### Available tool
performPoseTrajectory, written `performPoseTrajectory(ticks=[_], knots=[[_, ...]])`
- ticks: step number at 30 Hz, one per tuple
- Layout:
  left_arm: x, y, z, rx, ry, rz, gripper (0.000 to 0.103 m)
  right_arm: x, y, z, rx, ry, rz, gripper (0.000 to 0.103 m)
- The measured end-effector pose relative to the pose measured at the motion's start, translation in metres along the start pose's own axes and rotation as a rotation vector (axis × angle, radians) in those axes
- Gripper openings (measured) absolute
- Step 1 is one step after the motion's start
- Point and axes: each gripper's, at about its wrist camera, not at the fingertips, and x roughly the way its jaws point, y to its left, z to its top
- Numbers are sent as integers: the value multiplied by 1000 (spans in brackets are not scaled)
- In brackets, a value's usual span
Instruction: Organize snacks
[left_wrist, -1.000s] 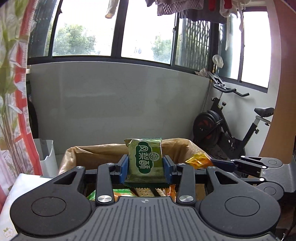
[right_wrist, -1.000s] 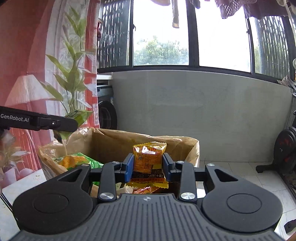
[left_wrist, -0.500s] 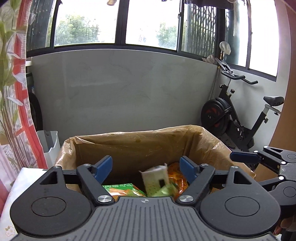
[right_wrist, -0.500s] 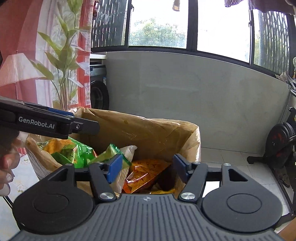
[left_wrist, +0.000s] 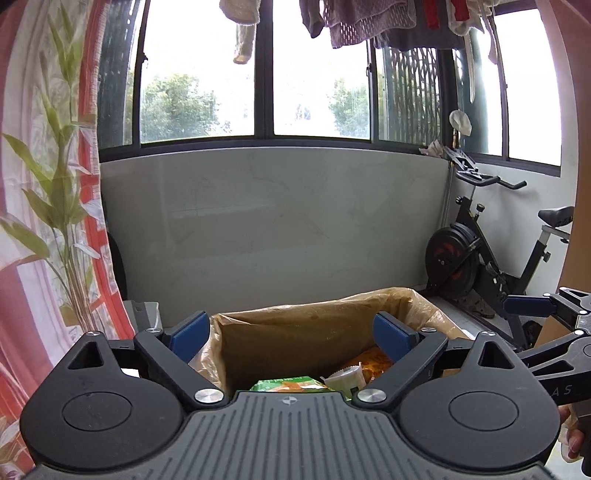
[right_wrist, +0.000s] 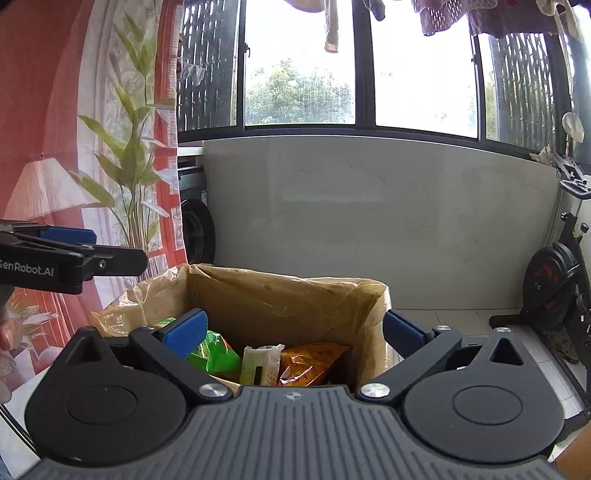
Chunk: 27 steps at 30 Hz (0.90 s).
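Both empty and spread wide, the left hand-held gripper (left_wrist: 291, 332) and right hand-held gripper (right_wrist: 293, 330) hover above the lined box (right_wrist: 288, 295), snack packets (right_wrist: 314, 363) already inside

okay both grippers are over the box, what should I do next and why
Probably draw both grippers back to fetch more snacks. The left gripper and right gripper are both open and hold nothing, and the snack packets already lie inside the lined box.
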Motion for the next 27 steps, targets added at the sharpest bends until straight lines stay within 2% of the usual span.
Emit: performPoseTrajectory(ticks=[6,13,27], knots=[[-34,3,11,-18,-42,56,99,-27,12,10,27,-40,-3,103],[-62,15,9,-72,-31,69,99,-49,18,14,55,-46,14,103],[-79,17,6,-66,-32,102,99,-54,21,13,57,-13,-26,103]])
